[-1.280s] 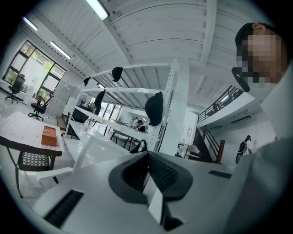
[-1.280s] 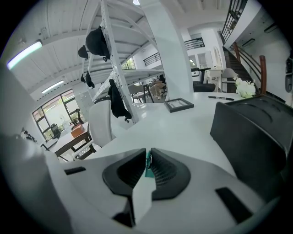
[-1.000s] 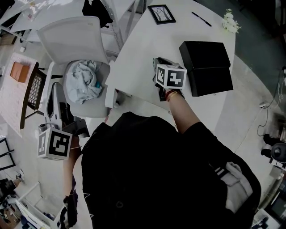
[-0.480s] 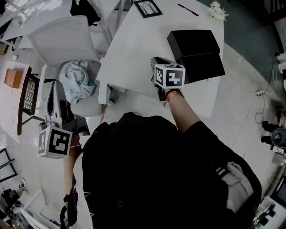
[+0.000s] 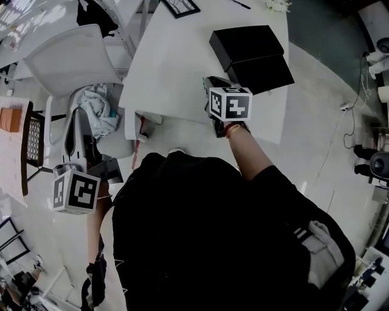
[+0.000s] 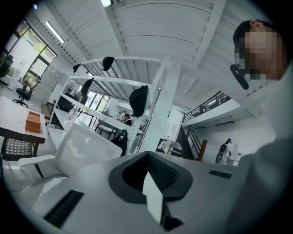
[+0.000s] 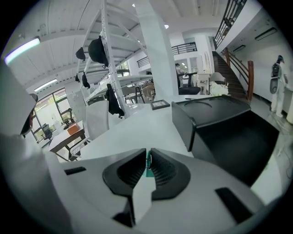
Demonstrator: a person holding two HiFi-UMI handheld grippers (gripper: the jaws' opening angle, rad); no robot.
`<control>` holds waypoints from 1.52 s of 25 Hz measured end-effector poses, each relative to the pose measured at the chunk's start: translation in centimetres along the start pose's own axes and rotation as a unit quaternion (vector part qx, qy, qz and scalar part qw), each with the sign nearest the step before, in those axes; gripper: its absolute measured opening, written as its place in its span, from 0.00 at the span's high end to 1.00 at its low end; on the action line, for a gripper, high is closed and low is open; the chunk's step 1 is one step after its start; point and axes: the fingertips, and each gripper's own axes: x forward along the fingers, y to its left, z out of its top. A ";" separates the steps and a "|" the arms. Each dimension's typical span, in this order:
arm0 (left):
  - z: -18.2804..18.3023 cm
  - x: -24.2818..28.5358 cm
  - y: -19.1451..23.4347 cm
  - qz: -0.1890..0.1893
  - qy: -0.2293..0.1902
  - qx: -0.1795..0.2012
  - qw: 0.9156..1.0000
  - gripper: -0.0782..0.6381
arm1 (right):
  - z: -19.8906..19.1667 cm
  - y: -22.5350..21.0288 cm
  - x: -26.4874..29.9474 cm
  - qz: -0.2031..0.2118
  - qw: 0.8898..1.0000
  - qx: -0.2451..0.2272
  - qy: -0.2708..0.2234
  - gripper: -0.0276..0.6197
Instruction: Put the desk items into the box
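box (image 5: 246, 45) sits open on white surface (image 5: 176, 67), just ahead of right tongs (image 7: 147, 159), clamped on thin teal item (image 7: 147, 171). tiny pinch, could slip out short of box. left tongs (image 6: 147, 160) closed, empty.

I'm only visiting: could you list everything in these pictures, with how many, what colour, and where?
desk: one, white, centre
box: one, black, open, desk's right side
picture frame: one, black, desk's far edge
pen: one, dark, right of the frame
flowers: one bunch, white, far right corner
chair: one, white, left of the desk
cloth: one, pale blue-grey, on the chair
thin green item: one, pinched between the right gripper's fingers
right gripper: one, white, near the box
left gripper: one, white, beside the chair, fingers together, empty
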 end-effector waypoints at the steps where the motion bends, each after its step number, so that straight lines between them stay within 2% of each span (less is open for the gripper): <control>1: -0.1 0.1 -0.1 -0.003 0.004 0.000 1.000 0.88 | -0.3 -0.1 -0.3 -0.004 1.000 0.004 0.000 0.90; 12: 0.7 0.6 -0.8 -0.070 0.026 -0.015 0.997 0.88 | -1.1 1.0 -4.4 -0.034 0.998 0.045 -0.019 0.90; 20: 0.9 -1.3 -0.8 -0.095 0.046 -0.017 0.994 0.88 | -2.9 3.1 -7.7 -0.049 0.996 0.070 -0.027 0.91; 24: 0.1 -1.9 -1.1 -0.110 0.055 -0.030 0.992 0.88 | -3.9 3.8 -9.2 -0.057 0.996 0.071 -0.026 0.91; 29: -0.3 -2.5 -2.7 -0.142 0.051 -0.038 0.988 0.88 | -4.4 3.5 -12.0 -0.075 0.994 0.067 -0.035 0.91; 38: -0.6 -3.6 -4.6 -0.174 0.040 -0.043 0.983 0.88 | -5.4 2.0 -16.3 -0.106 0.989 0.084 -0.056 0.91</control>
